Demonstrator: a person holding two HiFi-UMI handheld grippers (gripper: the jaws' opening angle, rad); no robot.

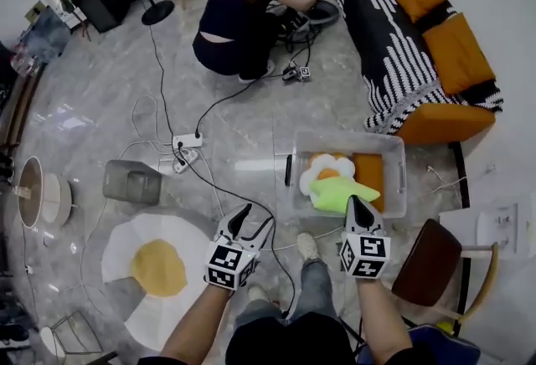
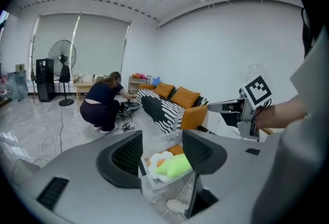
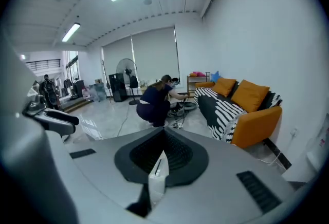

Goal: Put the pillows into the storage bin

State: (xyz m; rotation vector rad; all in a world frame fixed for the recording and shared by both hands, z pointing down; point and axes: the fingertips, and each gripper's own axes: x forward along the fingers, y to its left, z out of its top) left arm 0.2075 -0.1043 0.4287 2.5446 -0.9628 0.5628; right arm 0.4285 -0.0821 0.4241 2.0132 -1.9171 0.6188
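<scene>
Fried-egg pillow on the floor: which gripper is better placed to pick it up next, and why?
Left. The left gripper hangs next to the fried-egg pillow with its jaws apart and empty. The right gripper is shut and sits at the storage bin, farther from that pillow.

— What is your bin made of?
— Clear, smooth plastic. The green pillow in it looks like soft plush cloth.
— And the floor under you?
— Glossy polished stone, mirroring light. Your sofa cushions are matt cloth.
</scene>
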